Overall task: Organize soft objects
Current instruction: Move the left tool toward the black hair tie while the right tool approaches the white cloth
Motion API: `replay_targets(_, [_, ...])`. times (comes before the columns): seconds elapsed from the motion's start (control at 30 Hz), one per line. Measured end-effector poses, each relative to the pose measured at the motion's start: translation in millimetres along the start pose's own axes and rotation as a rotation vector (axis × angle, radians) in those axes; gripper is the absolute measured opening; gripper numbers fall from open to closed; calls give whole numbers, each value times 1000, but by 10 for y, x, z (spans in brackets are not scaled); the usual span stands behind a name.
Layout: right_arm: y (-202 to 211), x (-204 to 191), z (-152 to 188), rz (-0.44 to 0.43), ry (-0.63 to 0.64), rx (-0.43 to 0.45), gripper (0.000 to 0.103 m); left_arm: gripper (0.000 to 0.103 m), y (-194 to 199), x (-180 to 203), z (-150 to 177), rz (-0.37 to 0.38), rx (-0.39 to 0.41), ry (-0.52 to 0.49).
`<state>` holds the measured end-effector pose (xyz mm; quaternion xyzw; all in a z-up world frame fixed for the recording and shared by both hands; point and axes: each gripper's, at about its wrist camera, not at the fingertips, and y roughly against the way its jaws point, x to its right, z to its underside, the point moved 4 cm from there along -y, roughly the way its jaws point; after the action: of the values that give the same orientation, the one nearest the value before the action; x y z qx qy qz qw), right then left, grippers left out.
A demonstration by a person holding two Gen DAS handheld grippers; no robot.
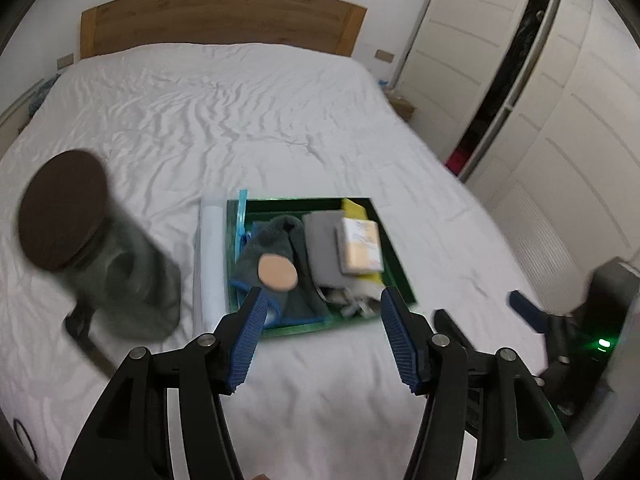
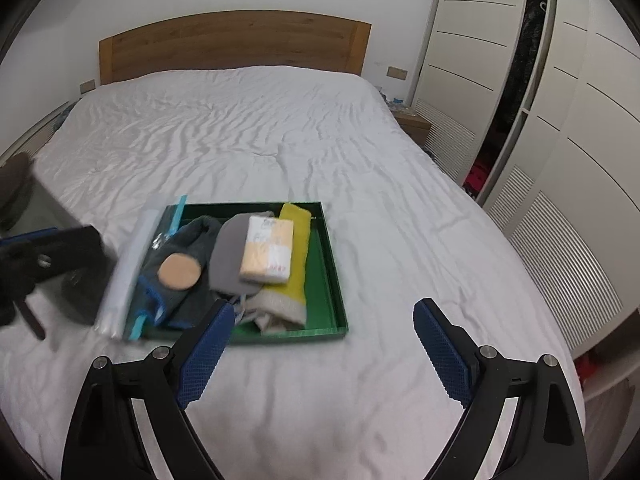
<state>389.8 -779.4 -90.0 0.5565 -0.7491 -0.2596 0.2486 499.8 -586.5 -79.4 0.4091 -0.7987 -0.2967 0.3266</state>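
Note:
A green tray (image 1: 394, 258) (image 2: 330, 264) lies on the white bed. In it are a dark grey cloth with blue trim (image 1: 276, 240) (image 2: 192, 248), a round peach sponge (image 1: 277, 273) (image 2: 179, 271), a grey cloth (image 1: 320, 240) (image 2: 226, 256), a wrapped beige block (image 1: 360, 248) (image 2: 267, 250) and a yellow cloth (image 1: 354, 206) (image 2: 298, 264). A clear zip bag (image 1: 210, 256) (image 2: 128, 268) lies along the tray's left side. My left gripper (image 1: 322, 336) is open and empty just before the tray. My right gripper (image 2: 324, 356) is open and empty, also before the tray.
A glass jar with a brown lid (image 1: 80, 232) stands on the bed left of the tray, blurred. The wooden headboard (image 1: 216, 20) (image 2: 236, 40) is at the far end. White wardrobes (image 2: 560, 120) line the right side. The right gripper shows at right in the left wrist view (image 1: 568, 320).

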Motion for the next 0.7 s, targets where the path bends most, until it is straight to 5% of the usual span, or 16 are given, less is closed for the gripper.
replay_targets(0.27, [1083,-710,658,-77,33,-67,92,53,1023,-573,1055,31,-88,-129])
replay_targets(0.5, [1535,-1823,1308,-247,22,-175,92,53,1602,-2088,2116,-159,-279,-61])
replay_targets(0.7, [1434,-2842,1710,-376,-9,-247,92,57,1762,-3342,2334,-326,-268,81])
